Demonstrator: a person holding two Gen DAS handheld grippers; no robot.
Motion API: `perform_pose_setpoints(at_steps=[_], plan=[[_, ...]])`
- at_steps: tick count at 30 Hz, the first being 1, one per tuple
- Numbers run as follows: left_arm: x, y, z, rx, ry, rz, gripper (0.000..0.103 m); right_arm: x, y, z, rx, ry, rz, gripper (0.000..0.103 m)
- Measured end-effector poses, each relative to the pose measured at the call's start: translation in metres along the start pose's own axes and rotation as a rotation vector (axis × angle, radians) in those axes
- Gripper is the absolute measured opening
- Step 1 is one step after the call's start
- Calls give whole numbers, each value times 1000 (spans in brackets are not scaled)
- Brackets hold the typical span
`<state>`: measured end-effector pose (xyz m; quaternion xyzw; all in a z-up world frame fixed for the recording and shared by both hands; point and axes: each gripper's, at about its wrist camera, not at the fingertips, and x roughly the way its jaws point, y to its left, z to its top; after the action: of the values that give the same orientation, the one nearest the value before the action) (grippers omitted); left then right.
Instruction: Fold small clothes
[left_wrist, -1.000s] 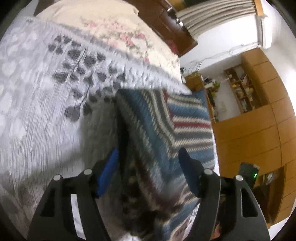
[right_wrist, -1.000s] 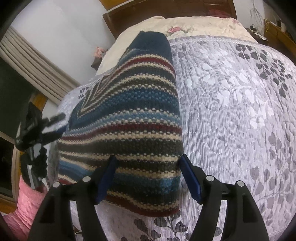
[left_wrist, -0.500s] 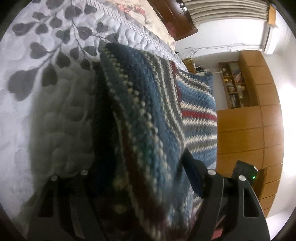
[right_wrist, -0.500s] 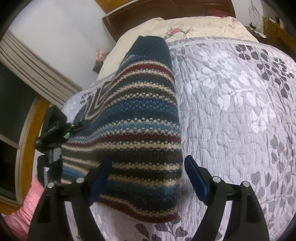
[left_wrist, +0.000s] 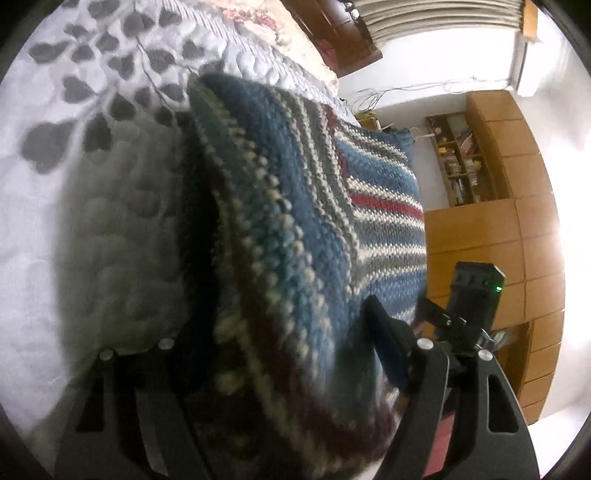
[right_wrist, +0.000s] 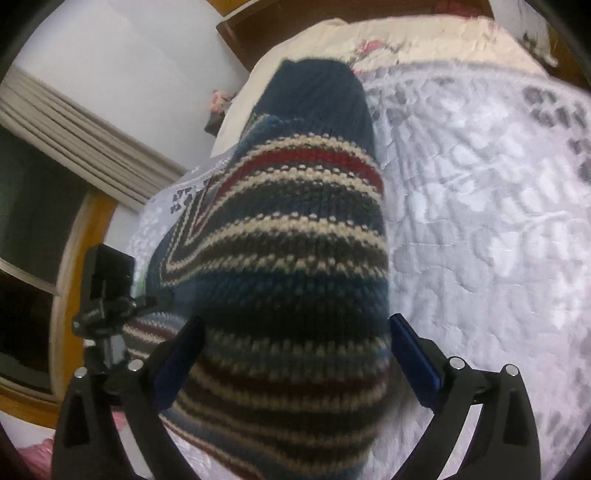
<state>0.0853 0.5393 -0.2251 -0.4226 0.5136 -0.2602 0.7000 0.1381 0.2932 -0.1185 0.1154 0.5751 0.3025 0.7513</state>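
A striped knitted sweater (right_wrist: 291, 258) is lying on the bed's quilt (right_wrist: 480, 240), the white one with grey leaves. The right gripper (right_wrist: 295, 363) is reaching over its near edge with the jaws spread wide, blue pads either side of the knit. The left gripper (left_wrist: 280, 365) is working at the sweater's other side (one finger (left_wrist: 388, 343) is showing, the other is buried under the wool), so I cannot tell whether it is gripping.

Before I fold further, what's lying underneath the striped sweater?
The striped sweater lies on a white leaf-pattern quilt, visible all around it. Whatever sits directly beneath the knit is covered.
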Motion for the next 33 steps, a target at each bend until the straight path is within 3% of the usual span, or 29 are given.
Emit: perform_pose_setpoints(at_steps=[3, 6, 8, 9, 12, 19, 25, 31, 33], plan=[[15, -4, 3, -9, -4, -5, 74, 17, -10, 5, 42, 21, 88, 99], [15, -1, 0, -34, -33, -31, 56, 14, -14, 4, 51, 9, 127, 93], [12, 0, -5, -44, -51, -66, 45, 6, -15, 2, 49, 3, 152, 81], [11, -1, -7, -40, -58, -72, 43, 0, -16, 2, 50, 1, 172, 72], [7, -17, -16, -20, -90, -88, 39, -22, -13, 0, 32, -19, 247, 60], [7, -95, -48, 78, -140, -116, 39, -101, -36, -18, -30, -70, 313, 58], [47, -160, -76, 140, -150, -96, 39, -162, -85, -38, -49, -84, 311, 59], [104, -184, -94, 128, -134, -41, 39, -171, -152, -52, 13, -46, 286, 59], [124, -190, -98, 146, -135, 27, 40, -167, -173, -56, 25, -26, 272, 60]])
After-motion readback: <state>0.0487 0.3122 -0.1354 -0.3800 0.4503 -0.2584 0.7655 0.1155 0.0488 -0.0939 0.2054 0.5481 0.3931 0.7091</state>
